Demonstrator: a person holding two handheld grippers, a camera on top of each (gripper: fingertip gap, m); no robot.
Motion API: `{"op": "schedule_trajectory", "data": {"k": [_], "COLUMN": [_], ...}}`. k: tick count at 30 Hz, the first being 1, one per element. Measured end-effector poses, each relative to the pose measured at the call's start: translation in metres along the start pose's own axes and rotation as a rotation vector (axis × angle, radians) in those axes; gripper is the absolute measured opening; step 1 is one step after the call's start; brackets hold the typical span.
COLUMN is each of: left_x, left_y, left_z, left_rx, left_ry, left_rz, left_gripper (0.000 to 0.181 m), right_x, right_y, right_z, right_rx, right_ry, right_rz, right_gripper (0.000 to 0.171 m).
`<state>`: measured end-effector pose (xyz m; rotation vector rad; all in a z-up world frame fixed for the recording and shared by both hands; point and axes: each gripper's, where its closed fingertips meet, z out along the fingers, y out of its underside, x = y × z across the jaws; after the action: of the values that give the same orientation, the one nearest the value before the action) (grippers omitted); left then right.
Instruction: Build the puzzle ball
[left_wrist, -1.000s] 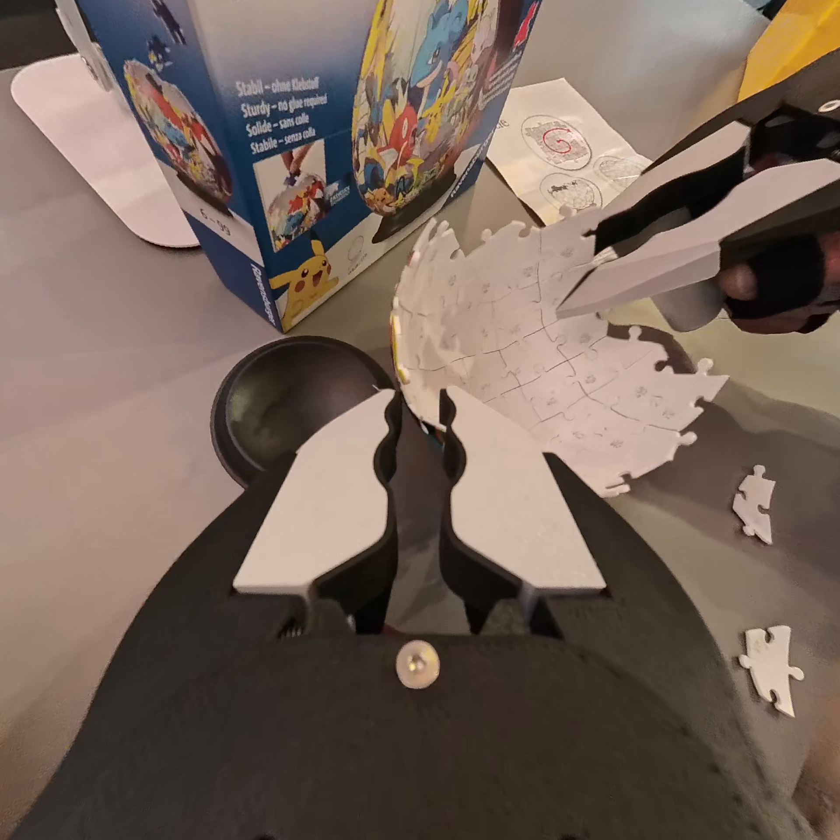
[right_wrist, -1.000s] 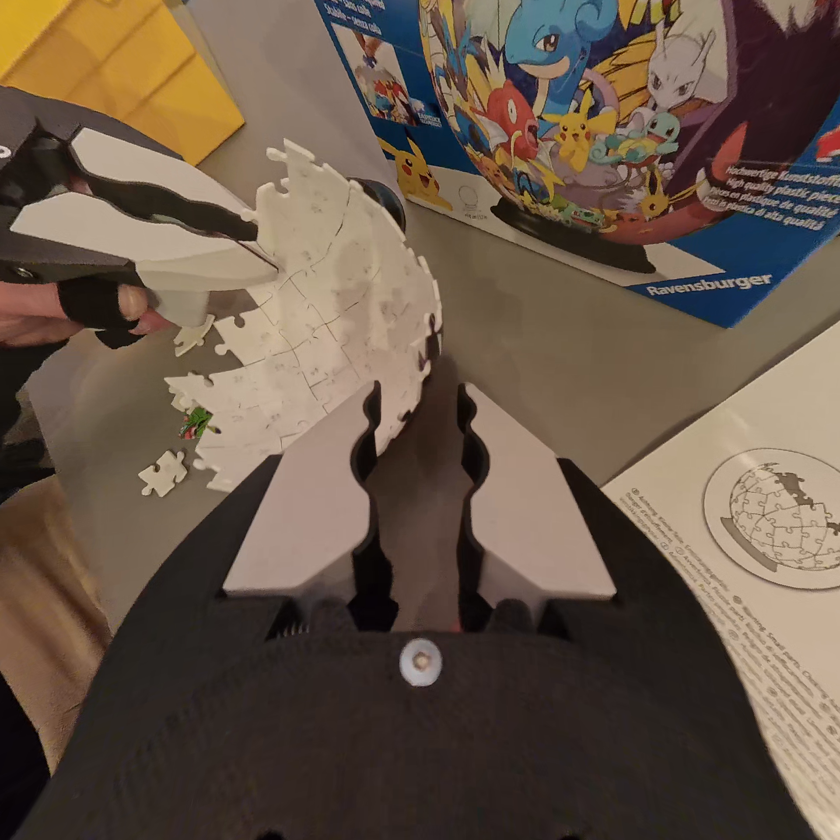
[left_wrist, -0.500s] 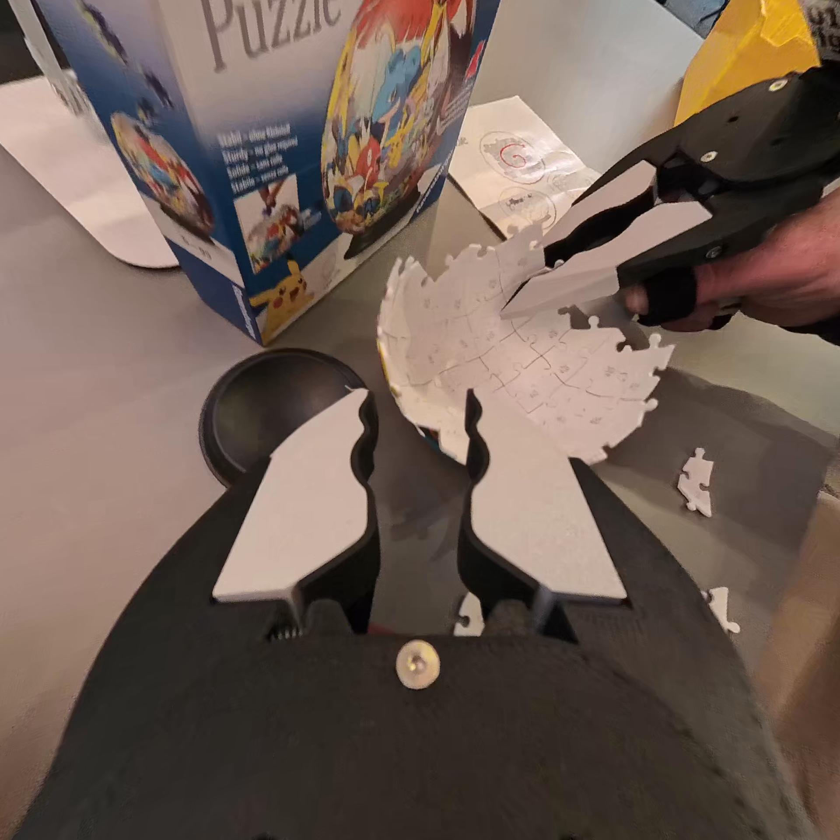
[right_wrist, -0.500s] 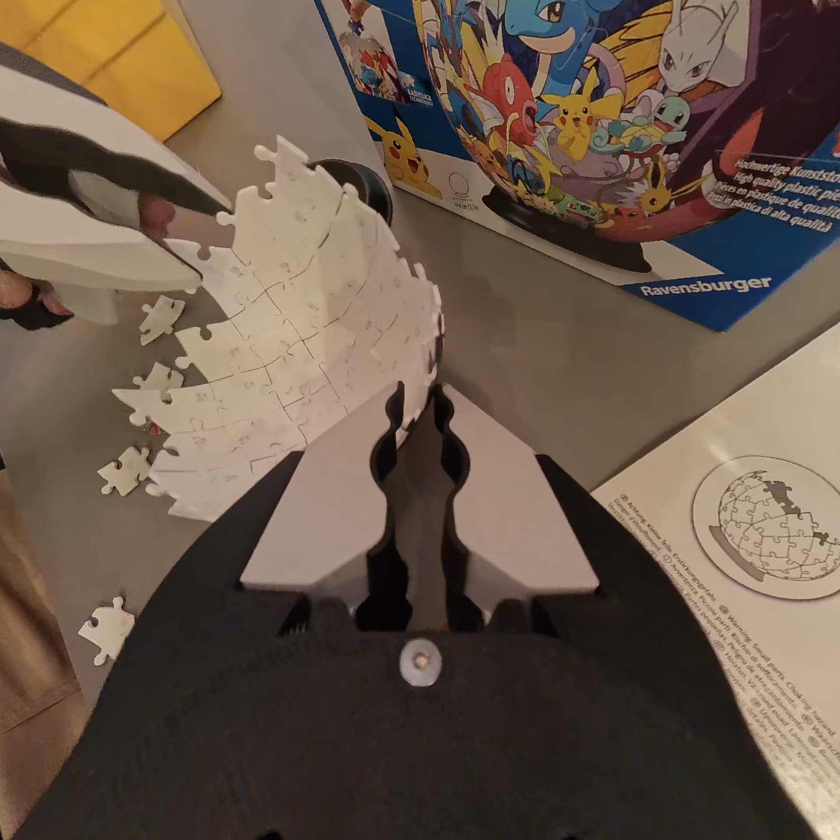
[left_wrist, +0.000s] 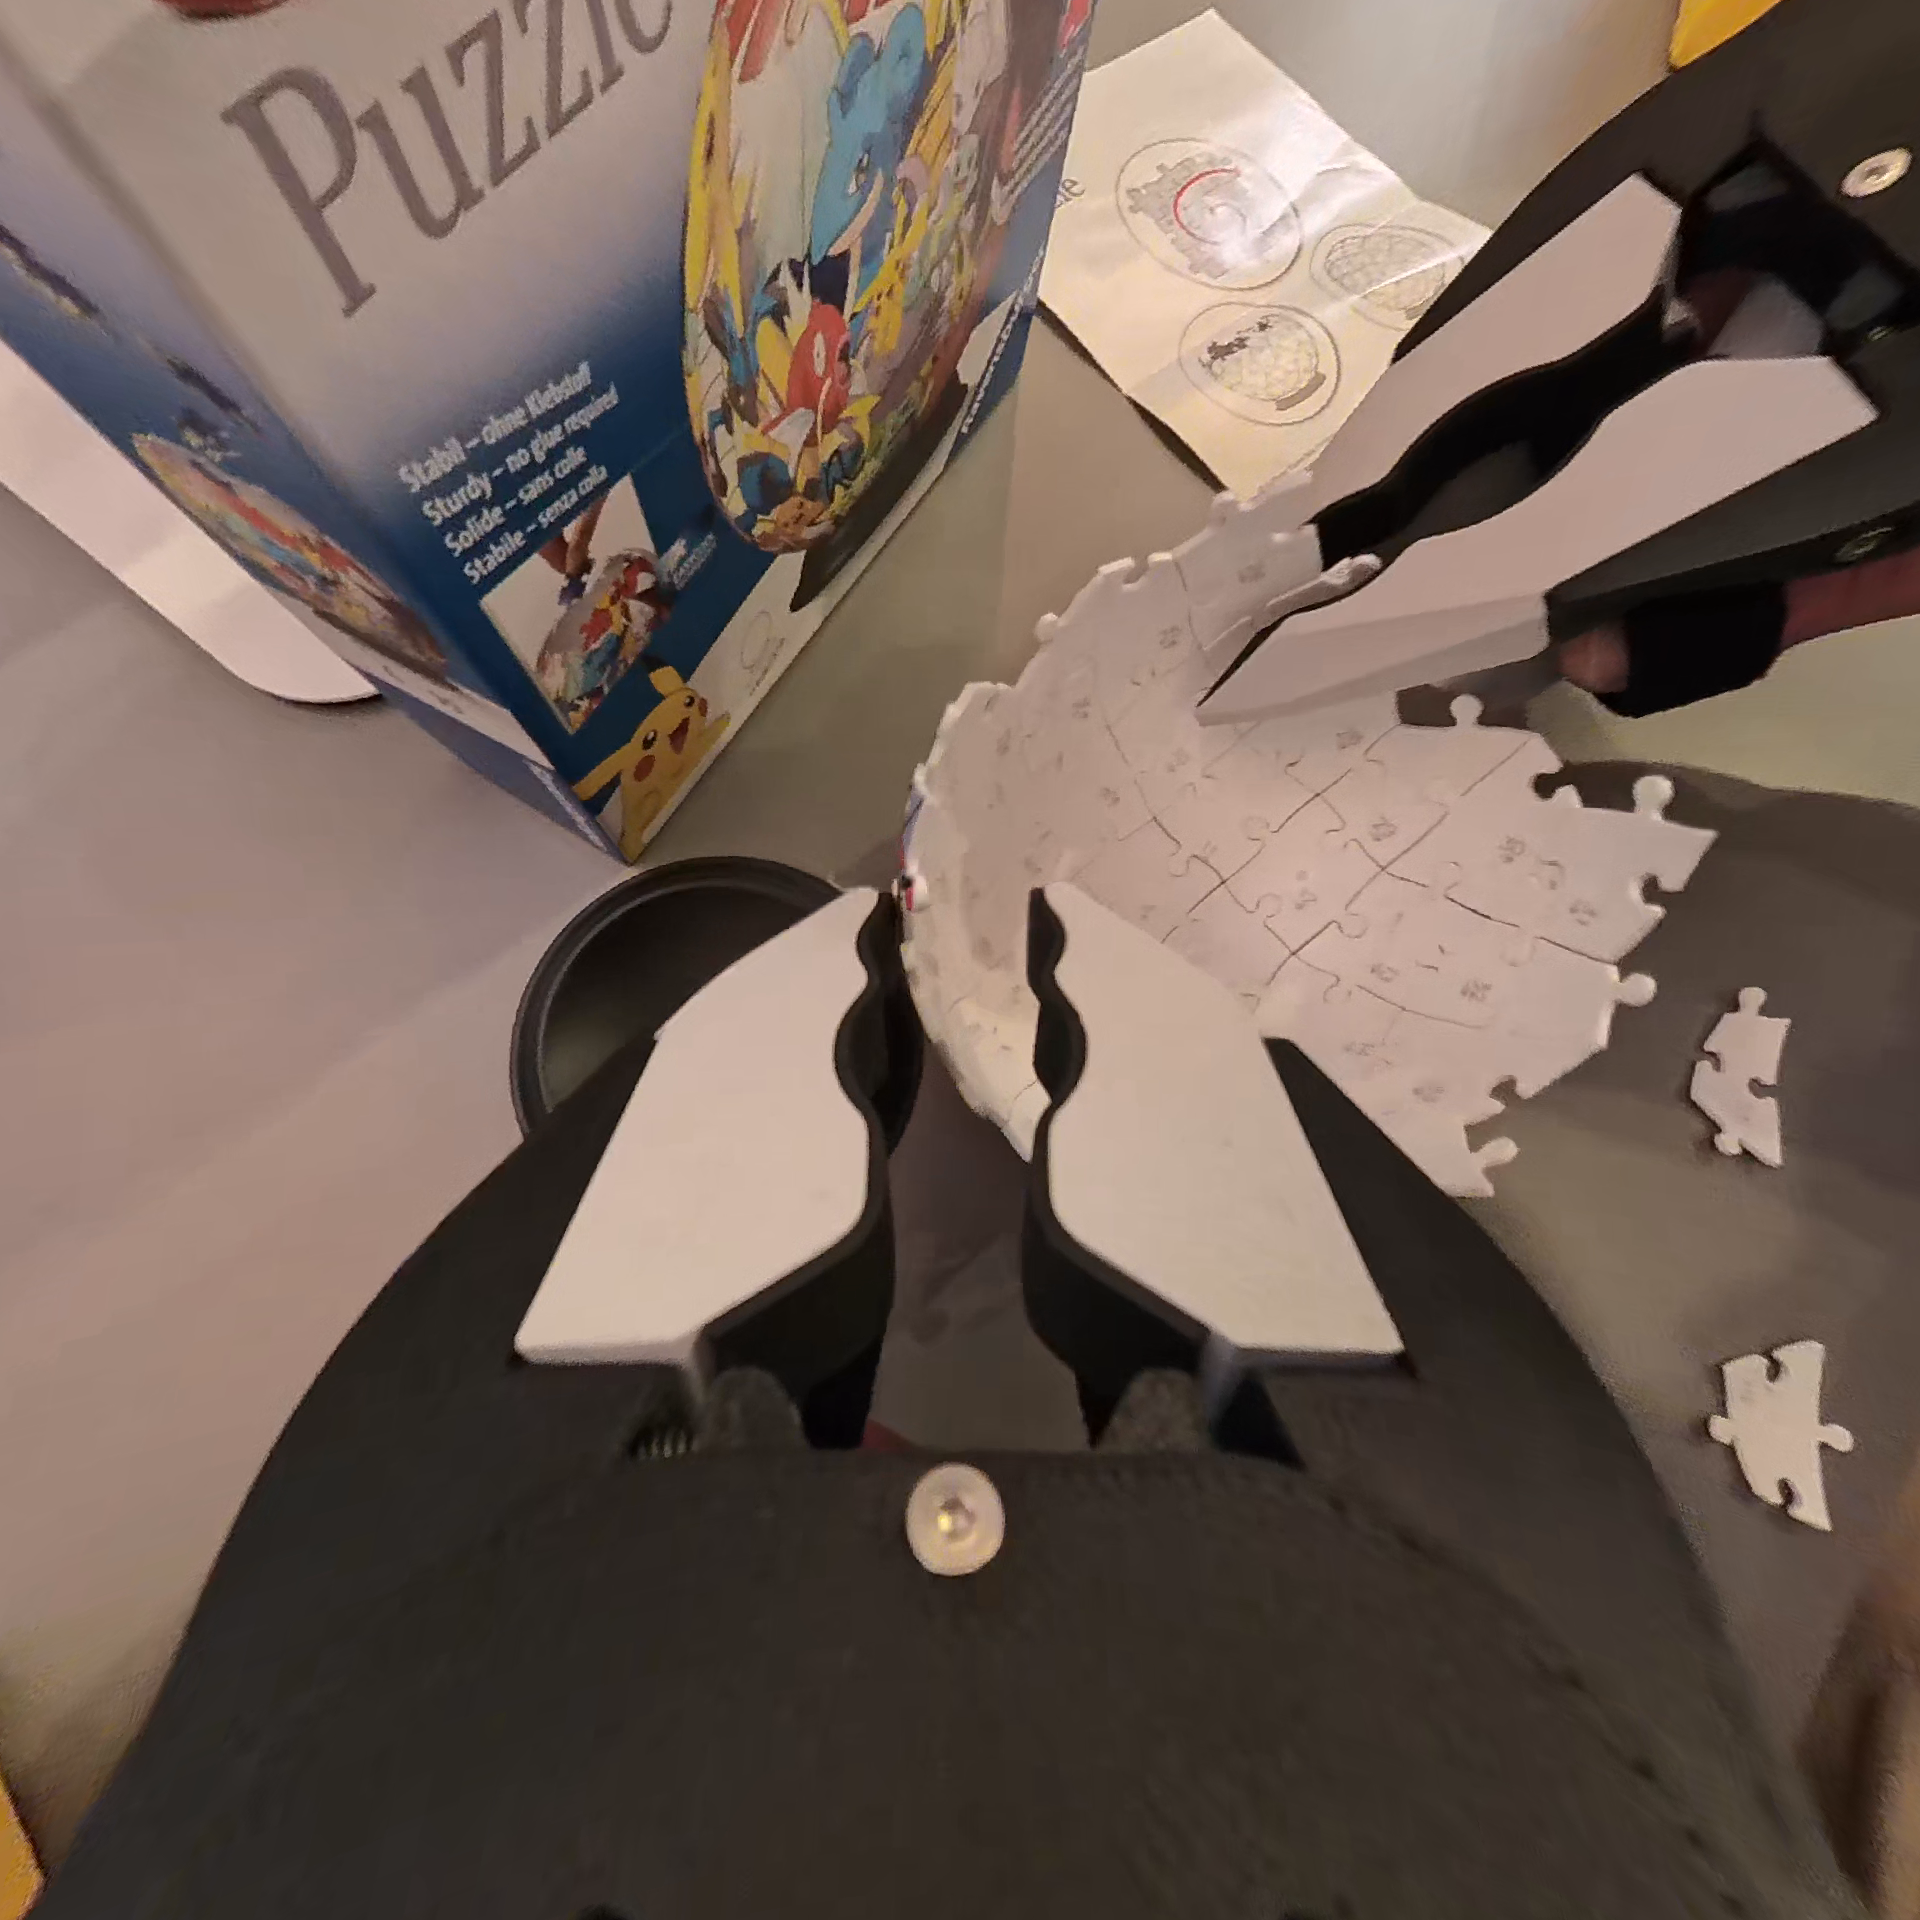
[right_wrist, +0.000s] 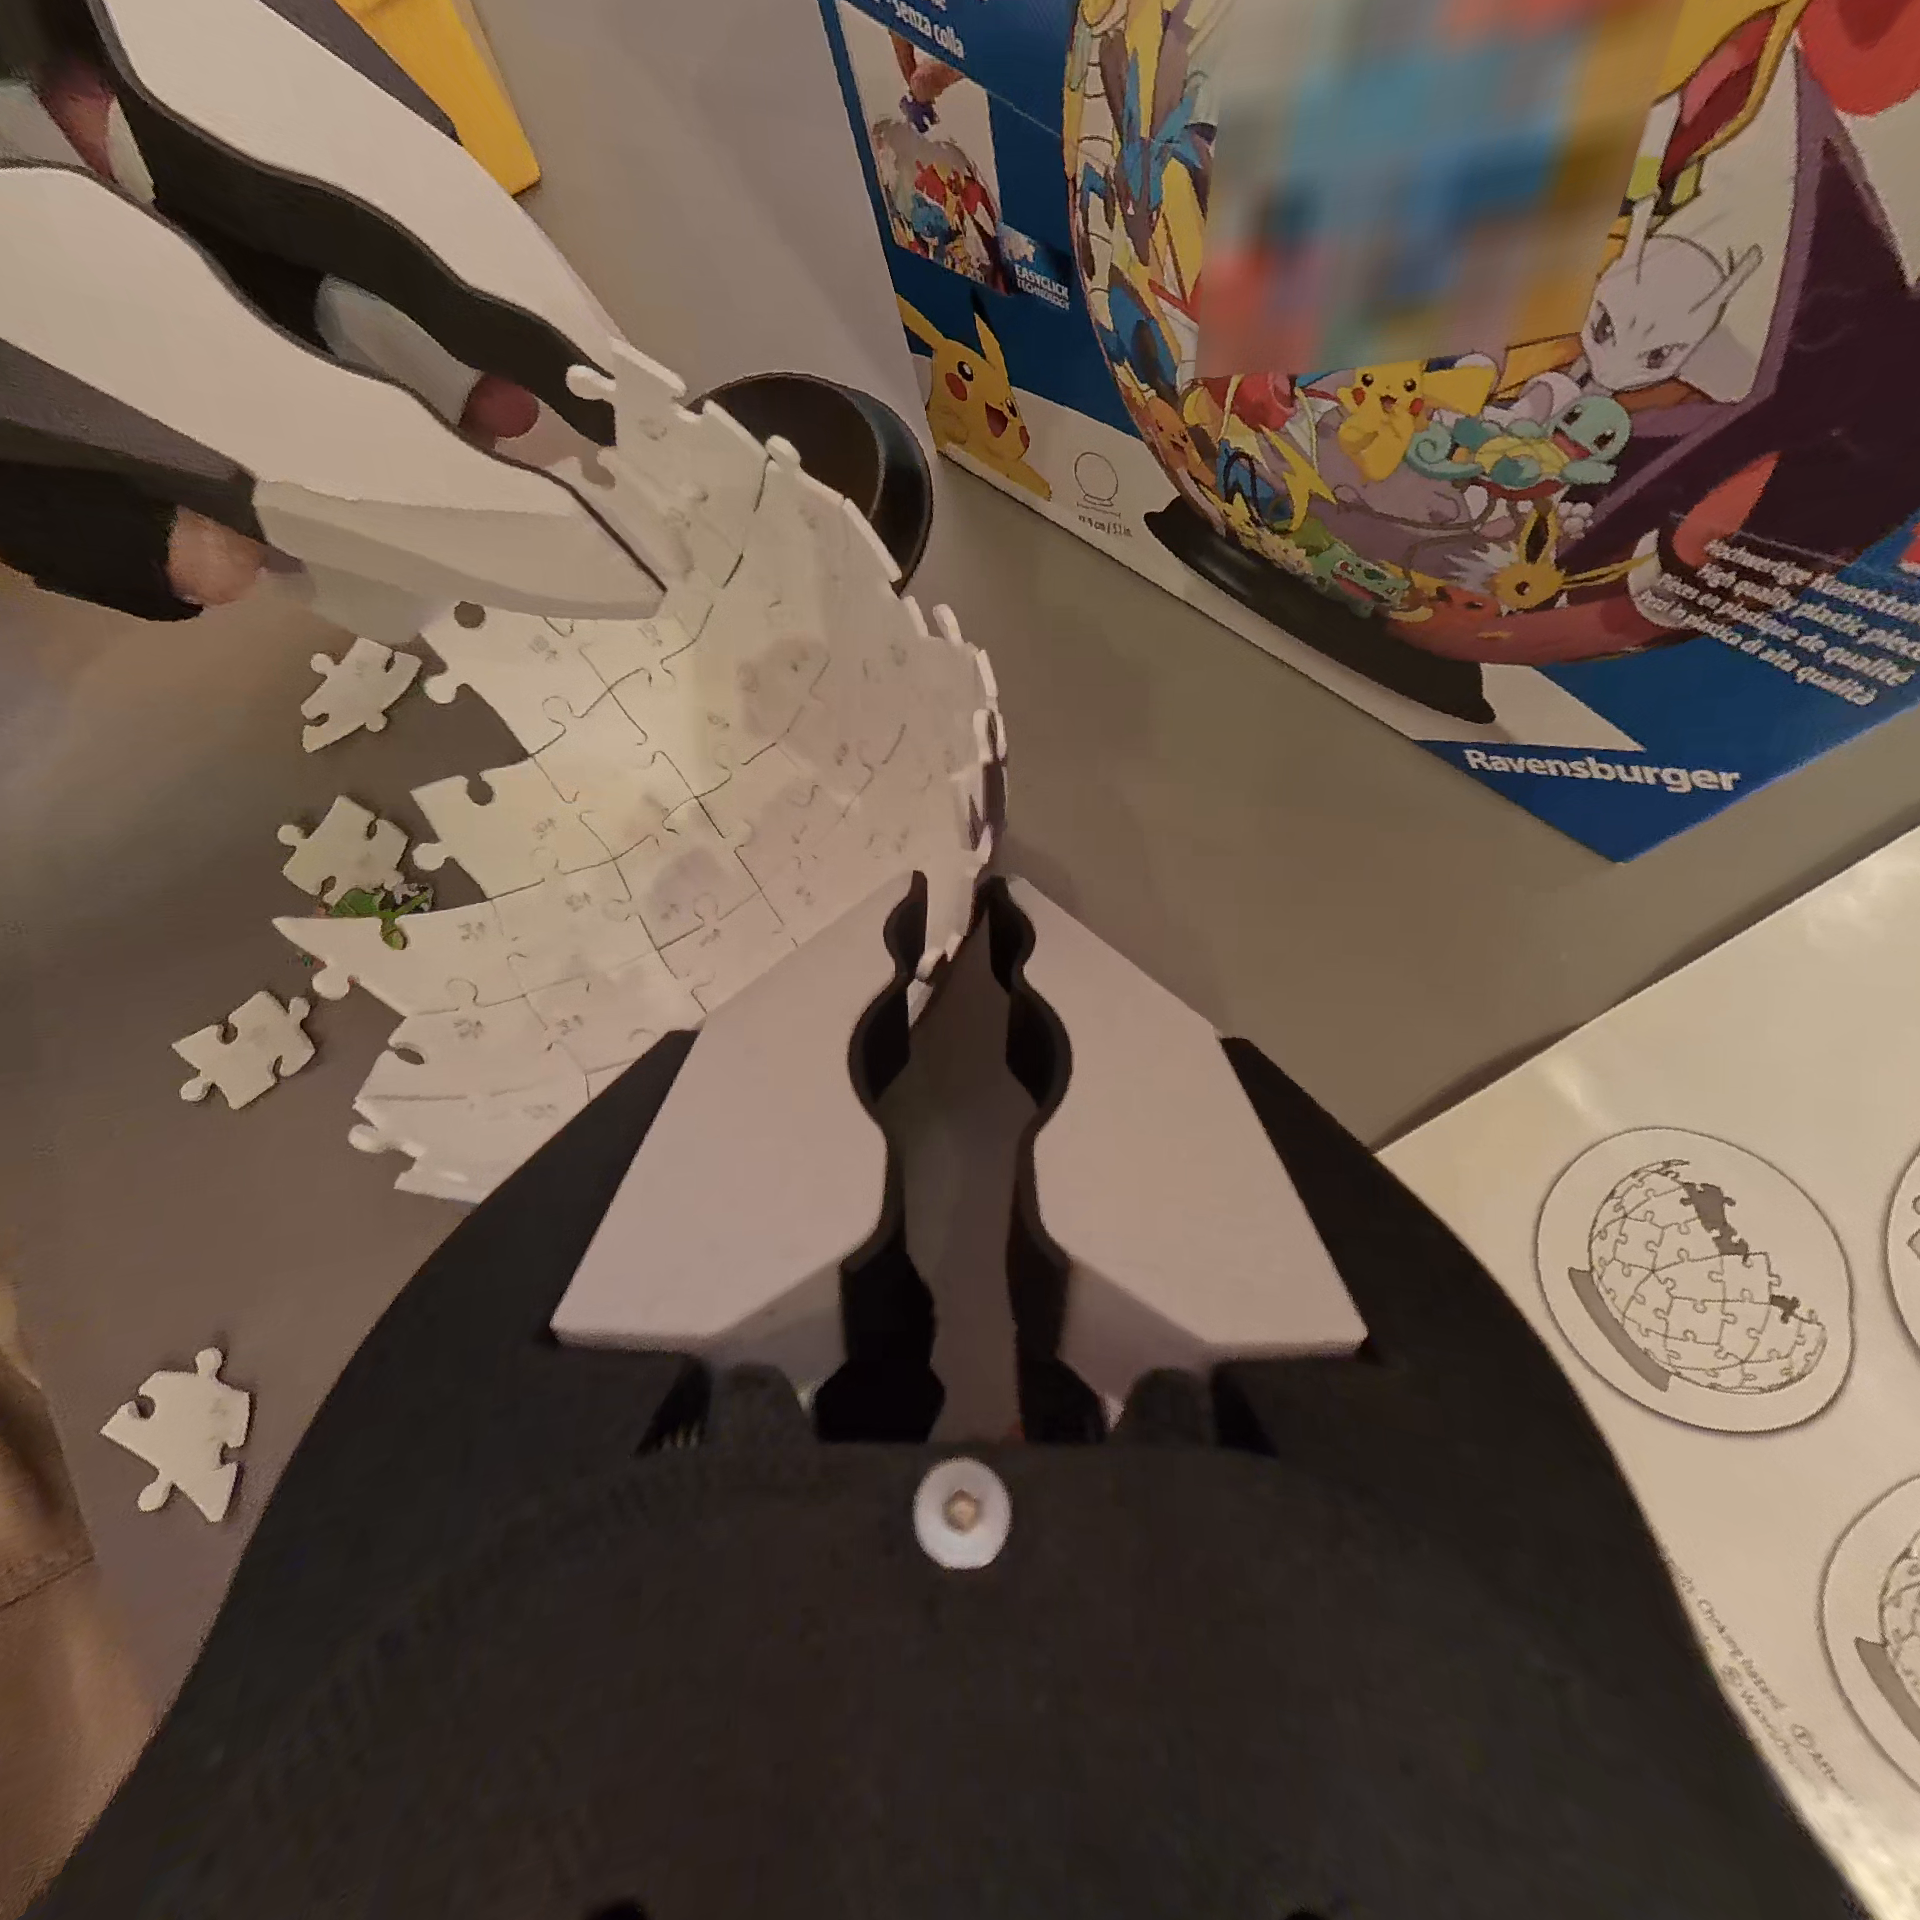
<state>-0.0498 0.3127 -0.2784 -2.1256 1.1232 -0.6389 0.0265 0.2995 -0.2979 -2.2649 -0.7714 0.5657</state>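
Puzzle shell (left_wrist: 1299, 852) edge between both grippers' jaws

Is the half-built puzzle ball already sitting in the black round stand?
No, the puzzle shell is beside the black stand, whose bowl shows empty, with both grippers on the shell's rim.

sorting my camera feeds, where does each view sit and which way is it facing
left wrist view: on the left claw, looking along its fingers at the shell, stand and box; right claw and right hand beyond.
right wrist view: on the right claw, facing shell and box from the other side; left claw and left hand upper left.
shared: shell, box, stand, leaflet, pieces, both claws.
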Motion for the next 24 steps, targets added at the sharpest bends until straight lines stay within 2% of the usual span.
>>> {"op": "schedule_trajectory", "data": {"k": [8, 14, 24], "left_x": [0.005, 0.024, 0.043], "left_y": [0.003, 0.007, 0.013], "left_z": [-0.006, -0.015, -0.029], "left_rx": [0.021, 0.053, 0.051], "left_ry": [-0.016, 0.049, 0.151], "left_rz": [-0.044, -0.093, -0.105], "left_gripper": [0.024, 0.037, 0.037], "right_x": [-0.002, 0.001, -0.002], "right_y": [-0.004, -0.005, -0.004], "right_z": [-0.002, -0.007, -0.004], "right_rx": [-0.014, -0.03, -0.088], "right_ry": [0.015, -0.027, -0.12], "right_rz": [-0.072, -0.107, -0.216], "right_gripper": [0.008, 0.006, 0.003]}}
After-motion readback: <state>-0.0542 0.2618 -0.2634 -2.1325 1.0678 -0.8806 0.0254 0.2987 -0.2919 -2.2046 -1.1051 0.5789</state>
